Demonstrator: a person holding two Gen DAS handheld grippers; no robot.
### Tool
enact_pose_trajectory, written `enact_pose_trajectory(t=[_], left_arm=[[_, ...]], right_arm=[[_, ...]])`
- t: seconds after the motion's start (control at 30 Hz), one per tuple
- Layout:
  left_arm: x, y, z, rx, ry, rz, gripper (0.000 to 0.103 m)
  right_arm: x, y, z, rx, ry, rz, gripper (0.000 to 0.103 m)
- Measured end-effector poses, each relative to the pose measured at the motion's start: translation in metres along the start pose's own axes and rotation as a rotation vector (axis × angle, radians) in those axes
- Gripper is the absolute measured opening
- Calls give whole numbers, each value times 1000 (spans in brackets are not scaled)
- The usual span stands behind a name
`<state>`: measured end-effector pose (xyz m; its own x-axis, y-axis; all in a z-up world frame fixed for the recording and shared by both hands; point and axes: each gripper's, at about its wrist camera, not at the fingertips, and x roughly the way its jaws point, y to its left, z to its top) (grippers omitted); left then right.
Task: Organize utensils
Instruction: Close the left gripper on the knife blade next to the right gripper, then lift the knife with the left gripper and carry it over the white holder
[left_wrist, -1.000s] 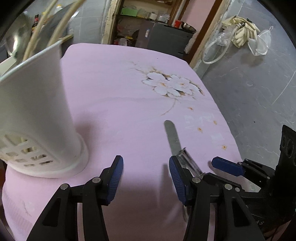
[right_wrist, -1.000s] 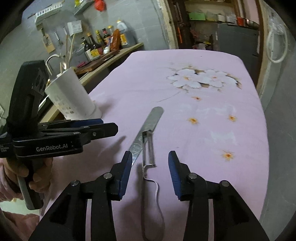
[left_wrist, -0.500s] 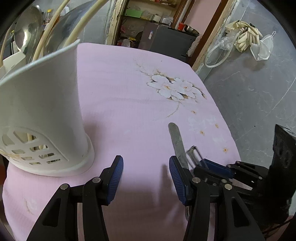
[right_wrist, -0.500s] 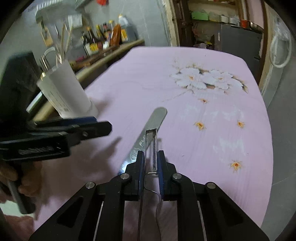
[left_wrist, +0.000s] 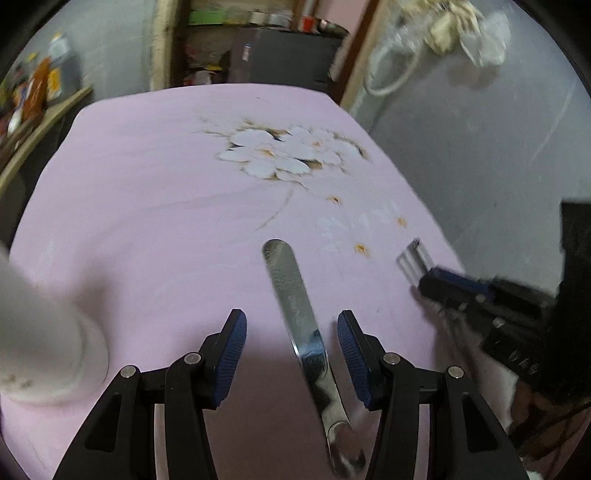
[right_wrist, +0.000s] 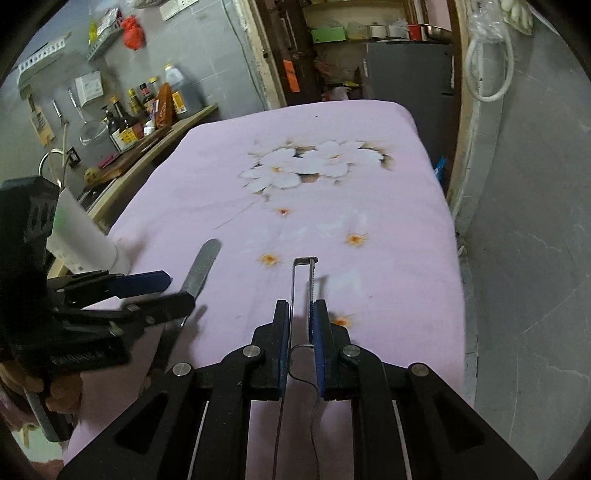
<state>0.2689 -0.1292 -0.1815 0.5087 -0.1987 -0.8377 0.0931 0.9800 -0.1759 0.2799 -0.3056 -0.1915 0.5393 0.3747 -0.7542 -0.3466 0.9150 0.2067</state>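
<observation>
Both claws differ: right claw (right_wrist: 301, 325) clenched on the peeler (right_wrist: 303, 280), left claw (left_wrist: 291, 350) released astride the knife (left_wrist: 295, 314).

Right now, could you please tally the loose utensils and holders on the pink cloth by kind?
Butter knife, flat on the cloth between the open left gripper fingers: 1
Wire-handled peeler, clamped in the right gripper: 1
White utensil holder: 1
Total: 3
</observation>
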Motion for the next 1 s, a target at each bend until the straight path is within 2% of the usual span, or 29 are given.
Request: enact_pose_trajectory(t=[0.17, 0.2, 0.23, 0.27, 0.47, 0.53, 0.67, 0.9, 0.97, 1.0], left_arm=[[10, -21, 5, 124, 5, 131, 40], [9, -21, 6, 126, 5, 136, 37], [9, -20, 7, 122, 6, 144, 29], [9, -19, 8, 118, 9, 144, 25], [2, -8, 16, 61, 64, 87, 20], [3, -3, 19, 25, 92, 58, 20], [5, -2, 22, 30, 140, 45, 20], [10, -11, 21, 90, 147, 89, 20], [10, -12, 20, 97, 138, 97, 20], [9, -12, 19, 97, 134, 99, 20]], right_arm=[[6, -3, 3, 8, 3, 19, 11], [7, -5, 4, 9, 10, 22, 12], [9, -7, 4, 10, 17, 25, 12], [11, -8, 4, 12, 26, 29, 12], [21, -12, 10, 8, 77, 53, 14], [25, -11, 16, -5, 104, 60, 24], [35, 0, 27, -52, 164, 27, 30], [42, 15, 31, -87, 191, -64, 29], [42, 15, 32, -79, 196, -87, 24], [41, 13, 33, -71, 197, -100, 15]])
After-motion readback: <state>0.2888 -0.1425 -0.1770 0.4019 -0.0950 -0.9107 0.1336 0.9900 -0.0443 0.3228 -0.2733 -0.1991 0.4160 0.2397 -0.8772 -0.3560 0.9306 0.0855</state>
